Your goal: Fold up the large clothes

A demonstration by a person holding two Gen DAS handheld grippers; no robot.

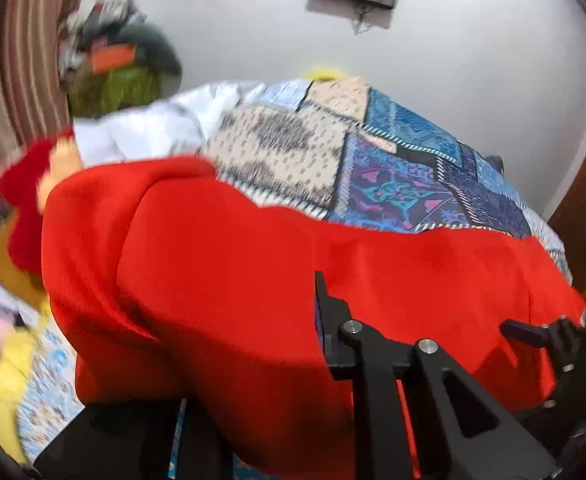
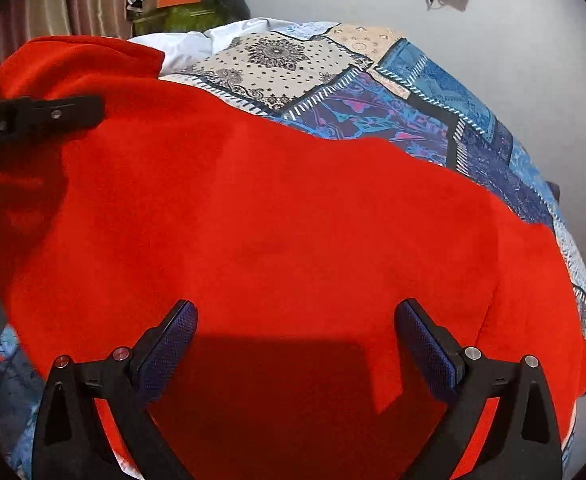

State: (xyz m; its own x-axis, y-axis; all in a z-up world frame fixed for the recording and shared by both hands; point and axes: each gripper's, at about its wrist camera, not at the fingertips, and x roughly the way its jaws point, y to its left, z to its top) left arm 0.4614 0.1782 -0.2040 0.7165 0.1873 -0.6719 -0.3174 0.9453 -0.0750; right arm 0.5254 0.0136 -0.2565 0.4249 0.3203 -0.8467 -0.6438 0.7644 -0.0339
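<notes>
Left gripper (image 2: 93, 110) comes in from the left edge in the right wrist view, lying almost level over the red garment (image 2: 273, 220), jaws pinched on a raised fold of it. Right gripper (image 2: 295, 320) tilts down over the garment's near edge, jaws wide, nothing between them. Garment lies spread on the patchwork bedspread (image 2: 413, 92), long axis running left-right across the bed.

Bright, even light; left view motion-blurred, both bowed at the edges.
</notes>
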